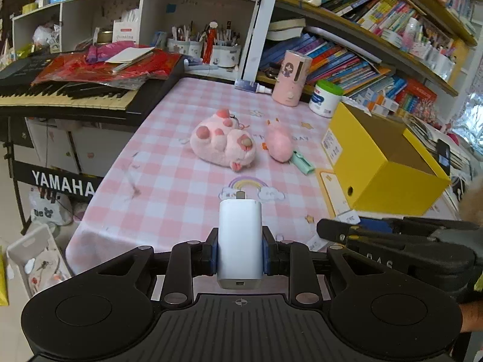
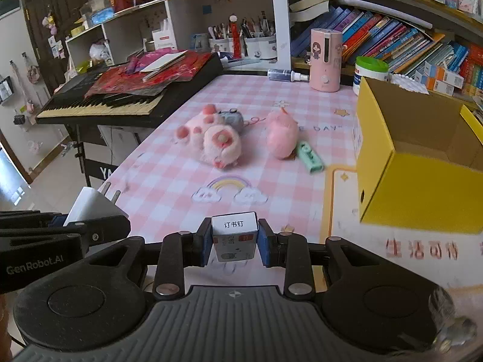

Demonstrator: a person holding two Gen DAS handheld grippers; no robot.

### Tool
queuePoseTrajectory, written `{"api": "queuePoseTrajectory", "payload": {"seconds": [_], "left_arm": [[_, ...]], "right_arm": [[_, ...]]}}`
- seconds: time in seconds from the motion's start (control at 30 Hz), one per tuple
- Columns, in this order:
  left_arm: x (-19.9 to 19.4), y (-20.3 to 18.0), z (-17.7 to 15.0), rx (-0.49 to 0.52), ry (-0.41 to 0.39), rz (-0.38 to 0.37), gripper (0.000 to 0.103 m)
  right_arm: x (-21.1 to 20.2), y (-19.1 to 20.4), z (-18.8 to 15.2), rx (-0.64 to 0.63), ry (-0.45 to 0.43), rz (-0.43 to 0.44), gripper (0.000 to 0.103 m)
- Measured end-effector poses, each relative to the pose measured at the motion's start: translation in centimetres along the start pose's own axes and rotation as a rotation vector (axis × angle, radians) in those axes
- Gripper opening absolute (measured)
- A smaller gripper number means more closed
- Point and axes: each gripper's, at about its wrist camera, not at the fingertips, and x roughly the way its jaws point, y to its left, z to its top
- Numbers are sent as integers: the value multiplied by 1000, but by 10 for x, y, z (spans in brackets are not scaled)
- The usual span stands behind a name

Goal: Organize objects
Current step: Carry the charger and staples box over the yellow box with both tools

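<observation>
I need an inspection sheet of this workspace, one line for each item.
Surface: pink checked tablecloth, rainbow print.
Job's things: white charger and small staple box are held; large pink plush, small pink plush and green stapler lie on the cloth; open yellow box at the right.
Clutter: pink cylinder, white jar, spray bottle.
Grippers: left tool shut on charger; right tool shut on staple box.
Cables: nothing seen.
Surroundings: keyboard, bookshelves.

Black gripper (image 2: pixel 232 241), blue-padded fingers (image 2: pixel 207 245), white "GenRobot.AI" lettering
</observation>
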Motion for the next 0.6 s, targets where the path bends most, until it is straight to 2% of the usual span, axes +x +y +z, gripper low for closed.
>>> {"api": "queuePoseTrajectory", "payload": {"seconds": [0.23, 0.6], "left_arm": [[-23, -10, -27, 56, 26, -42, 24], [-36, -46, -47, 176, 48, -166, 24]], "right_arm": [[-34, 11, -40, 45, -11, -20, 28], [-85, -2, -84, 182, -44, -138, 28]]}}
